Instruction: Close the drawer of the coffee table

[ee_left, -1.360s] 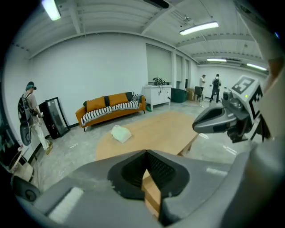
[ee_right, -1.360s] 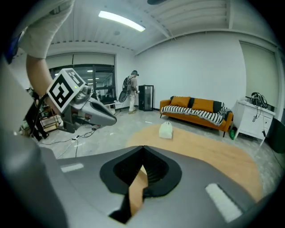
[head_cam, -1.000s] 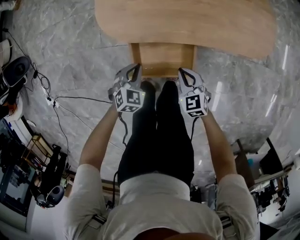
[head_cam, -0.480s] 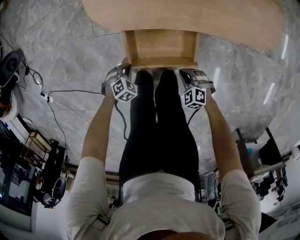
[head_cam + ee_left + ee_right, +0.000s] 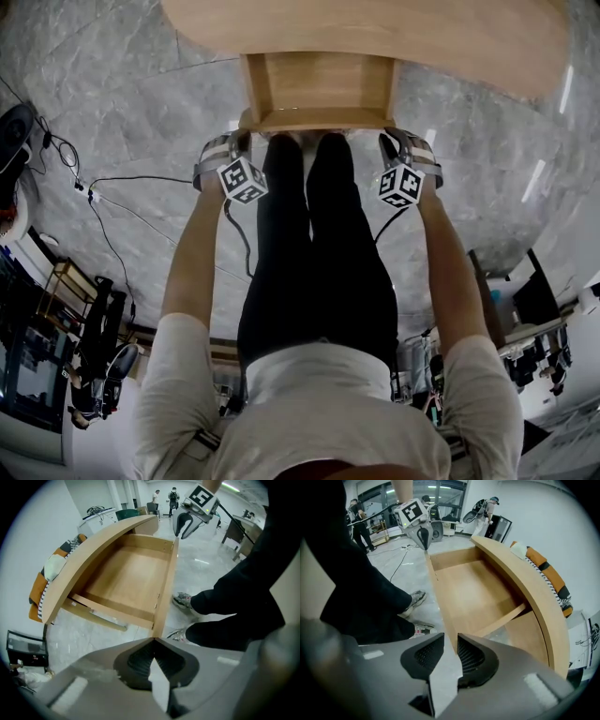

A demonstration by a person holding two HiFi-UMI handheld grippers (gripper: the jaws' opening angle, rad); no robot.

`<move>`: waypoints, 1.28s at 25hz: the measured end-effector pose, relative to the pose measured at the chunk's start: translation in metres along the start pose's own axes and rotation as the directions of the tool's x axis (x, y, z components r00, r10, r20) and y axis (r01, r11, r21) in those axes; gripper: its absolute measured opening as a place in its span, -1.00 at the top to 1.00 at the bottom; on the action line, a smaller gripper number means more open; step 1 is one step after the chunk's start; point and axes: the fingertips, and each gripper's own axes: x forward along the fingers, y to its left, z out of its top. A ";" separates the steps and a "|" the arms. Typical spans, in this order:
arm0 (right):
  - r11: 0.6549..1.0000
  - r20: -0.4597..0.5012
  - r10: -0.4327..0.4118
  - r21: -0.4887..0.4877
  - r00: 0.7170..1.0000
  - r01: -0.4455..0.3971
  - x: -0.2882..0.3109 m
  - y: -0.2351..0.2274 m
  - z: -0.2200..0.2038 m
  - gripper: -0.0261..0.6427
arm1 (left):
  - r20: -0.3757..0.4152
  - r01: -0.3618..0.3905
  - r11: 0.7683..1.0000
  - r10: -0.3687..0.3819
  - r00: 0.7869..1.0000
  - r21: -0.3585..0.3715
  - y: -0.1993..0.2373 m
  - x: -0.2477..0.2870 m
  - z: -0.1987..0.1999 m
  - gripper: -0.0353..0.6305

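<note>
The drawer (image 5: pixel 319 89) still stands pulled out from the coffee table (image 5: pixel 394 37). Since a second ago both grippers have come down to its front panel (image 5: pixel 319 119). The left gripper (image 5: pixel 152 641), jaws together, is at the panel's left corner. The right gripper (image 5: pixel 451 644), whose jaws have just been opening, stands apart astride the right corner's edge.

Grey marble floor (image 5: pixel 141 84) carries the wooden coffee table (image 5: pixel 375 37); black cables (image 5: pixel 131 178) trail across it.
</note>
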 end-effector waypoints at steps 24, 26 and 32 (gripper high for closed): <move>0.985 -0.149 0.018 -0.168 0.989 -0.043 0.022 -0.009 -0.011 0.51 | -0.034 0.015 0.989 -0.010 0.999 0.144 0.000 0.000 0.001 0.53; 0.983 -0.151 0.016 -0.176 0.988 -0.043 0.023 -0.009 -0.011 0.51 | -0.049 0.015 0.986 -0.007 0.999 0.168 0.003 -0.001 0.002 0.53; 0.980 -0.151 0.007 -0.196 0.988 -0.037 0.025 -0.009 -0.010 0.53 | -0.063 0.063 0.981 -0.052 0.997 0.185 0.001 0.002 0.000 0.53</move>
